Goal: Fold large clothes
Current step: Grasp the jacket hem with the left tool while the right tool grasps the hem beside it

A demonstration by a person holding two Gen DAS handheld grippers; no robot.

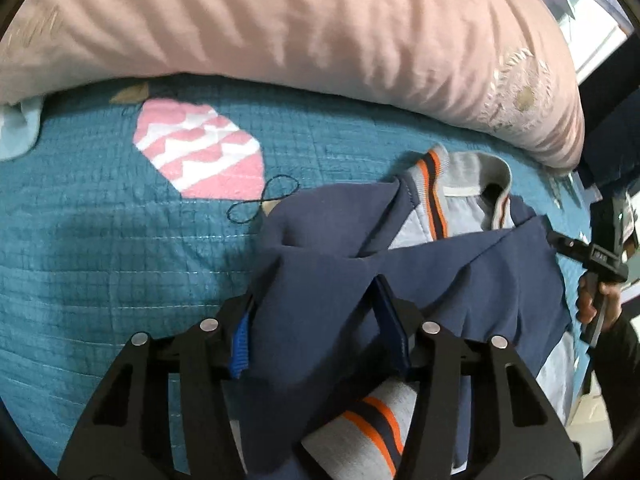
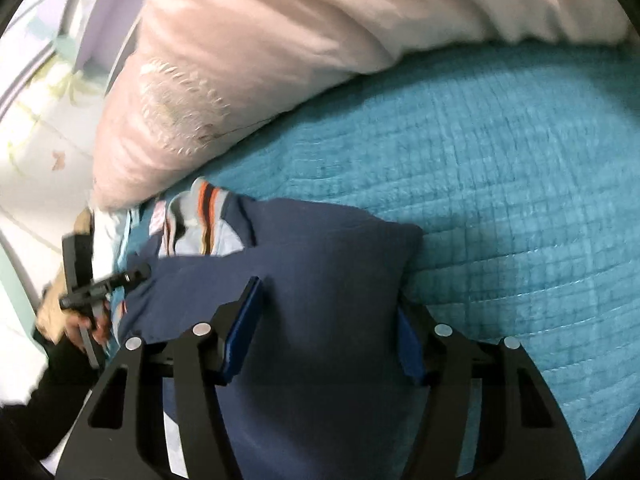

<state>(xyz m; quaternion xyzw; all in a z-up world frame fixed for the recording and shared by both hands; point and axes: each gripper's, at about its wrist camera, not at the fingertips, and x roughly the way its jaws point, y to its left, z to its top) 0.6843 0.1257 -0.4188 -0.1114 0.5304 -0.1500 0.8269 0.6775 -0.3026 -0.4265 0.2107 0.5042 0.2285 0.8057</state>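
Left wrist view, nearest: the left tool has its two blue-padded fingers spread apart, with a fold of the navy jacket draped between them and over the left one; whether the pads press the cloth cannot be told. Below the fold shows a grey cuff with orange and navy stripes. Farther on, the jacket lies on the teal quilted bedspread, its grey striped collar at the far end. At the right edge a hand grips the right tool, whose tip touches the jacket's right edge. To the far left is a pink and white patch on the bedspread, and beyond it a pink duvet.

Right wrist view: the right tool also stands apart, straddling navy cloth, with the left tool at the jacket's left side.
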